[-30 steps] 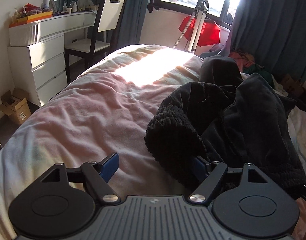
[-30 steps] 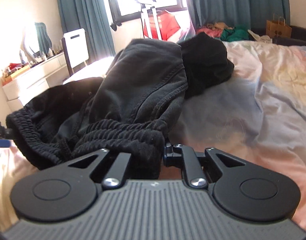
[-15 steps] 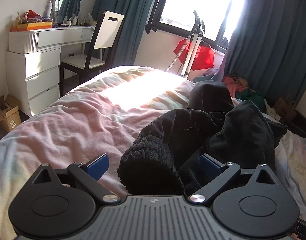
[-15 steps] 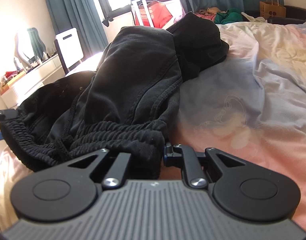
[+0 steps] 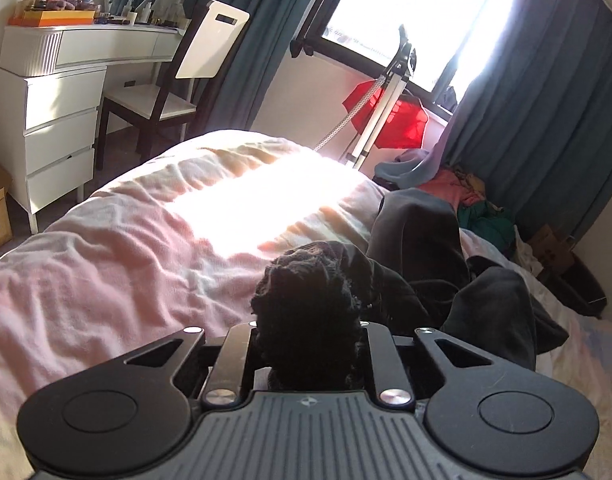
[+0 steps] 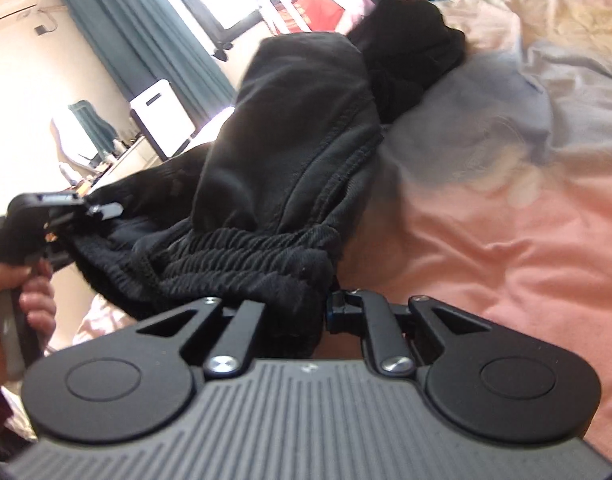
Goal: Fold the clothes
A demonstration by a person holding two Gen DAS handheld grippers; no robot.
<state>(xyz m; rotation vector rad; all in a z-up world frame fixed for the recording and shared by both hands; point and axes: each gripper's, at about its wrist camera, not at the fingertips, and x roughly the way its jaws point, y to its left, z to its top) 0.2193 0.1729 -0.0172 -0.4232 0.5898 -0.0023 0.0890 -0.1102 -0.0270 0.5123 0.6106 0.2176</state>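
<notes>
One bed (image 5: 118, 280) is seen filling the lower half of both views, covered in a rumpled pink and pale quilt, with a bright patch of sunlight at the centre of the left wrist frame. Two teal curtains (image 5: 546, 120) are hung either side of one window (image 5: 406, 12) along the top of that frame. One white dressing table (image 5: 58, 92) with three drawers is placed at the upper left, and one chair (image 5: 174, 84) with a white back is set just beside it. One red item (image 5: 390, 120) on a white stand is seen below the window. A heap of coloured clothes (image 5: 474, 200) is piled at the right edge of the bed.

One pair of black trousers (image 6: 290, 152) is bunched on the quilt, occupying the centre of the right wrist frame and the lower centre-right of the left wrist frame. Its ribbed waistband (image 6: 242, 256) is stretched between the two tools.

The left gripper (image 5: 306, 344) is seen at the bottom of its own frame; its jaws are closing, and a gathered end of the waistband is wedged between them. The right gripper (image 6: 326, 312) is clamped tight on the other end of the waistband at lower centre. One hand (image 6: 22, 300) is seen at the far left of the right wrist frame, wrapped around the left tool's handle.
</notes>
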